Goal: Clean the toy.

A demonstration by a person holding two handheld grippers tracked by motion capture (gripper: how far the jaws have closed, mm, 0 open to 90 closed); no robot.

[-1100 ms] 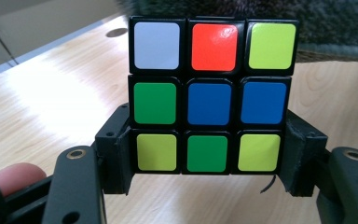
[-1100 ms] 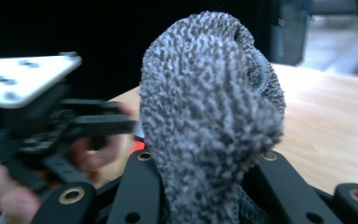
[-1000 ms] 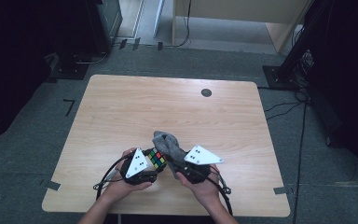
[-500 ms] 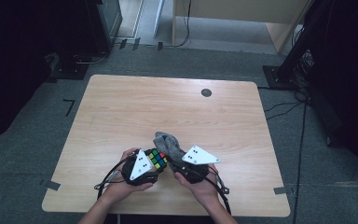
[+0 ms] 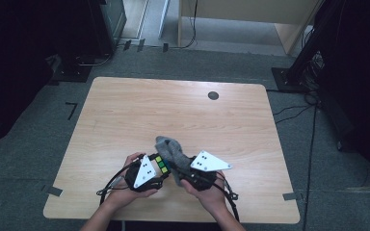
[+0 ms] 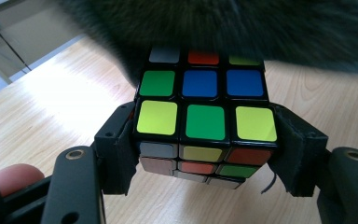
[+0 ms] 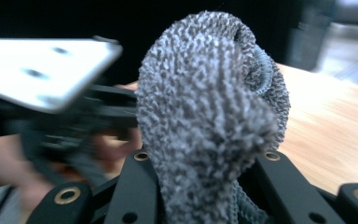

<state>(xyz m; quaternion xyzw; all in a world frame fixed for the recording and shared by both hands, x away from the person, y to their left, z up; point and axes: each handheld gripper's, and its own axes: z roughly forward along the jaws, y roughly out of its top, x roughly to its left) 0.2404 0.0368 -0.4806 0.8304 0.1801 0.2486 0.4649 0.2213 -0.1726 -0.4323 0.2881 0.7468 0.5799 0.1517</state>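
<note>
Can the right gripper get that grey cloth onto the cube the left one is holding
Probably yes. The right gripper grips the cloth, which already hangs right over the cube clamped in the left gripper; nothing lies between them.

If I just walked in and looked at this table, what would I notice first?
Probably the colourful puzzle cube, squeezed between the jaws of the left gripper near the front edge of the wooden table. Right beside it, the right gripper is shut on a fuzzy grey cloth, which bunches up and hangs over the far side of the cube. Both hands hold the grippers close together there.
</note>
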